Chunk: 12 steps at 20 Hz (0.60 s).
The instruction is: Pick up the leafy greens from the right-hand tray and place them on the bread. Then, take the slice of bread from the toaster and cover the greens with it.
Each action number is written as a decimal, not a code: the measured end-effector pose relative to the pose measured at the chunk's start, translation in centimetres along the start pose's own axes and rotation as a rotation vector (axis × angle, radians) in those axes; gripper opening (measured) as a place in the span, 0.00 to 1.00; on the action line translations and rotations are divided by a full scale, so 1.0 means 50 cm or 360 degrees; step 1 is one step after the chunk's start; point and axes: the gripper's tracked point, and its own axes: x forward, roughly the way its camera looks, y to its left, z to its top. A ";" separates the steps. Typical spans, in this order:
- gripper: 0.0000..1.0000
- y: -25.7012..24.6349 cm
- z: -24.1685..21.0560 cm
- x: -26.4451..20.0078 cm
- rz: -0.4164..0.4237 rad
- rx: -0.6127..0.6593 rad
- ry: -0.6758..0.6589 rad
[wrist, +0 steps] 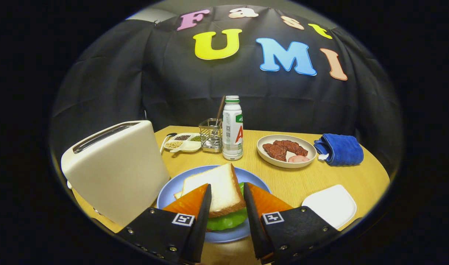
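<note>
Claw fingers straddle top bread slice, greens mostly hidden.

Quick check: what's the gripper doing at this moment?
Gripper: open, fingers either side of the top bread slice on the greens, not pressing it.

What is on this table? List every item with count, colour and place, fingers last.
toaster: one, cream, beside the blue plate
blue plate: one, just ahead of the fingers
bread slice: one, white, atop the greens on the plate
leafy greens: green, under that bread
milk bottle: one, white, beyond the plate
wire holder: one, metal, beside the bottle
divided dish: one, white, holding grains
meat plate: one, cream
blue towel: one, beside the meat plate
white tray: one
fingers: two, open, either side of the bread
</note>
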 end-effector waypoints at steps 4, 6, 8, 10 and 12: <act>0.54 -0.016 0.013 -0.012 0.0002 0.0004 -0.0043; 0.54 -0.028 0.036 -0.030 0.0002 0.0005 -0.0110; 0.54 -0.057 0.061 -0.052 -0.0041 -0.0006 -0.0189; 0.54 -0.083 0.088 -0.077 -0.0087 0.0009 -0.0275; 0.53 -0.103 0.109 -0.098 -0.0098 0.0041 -0.0343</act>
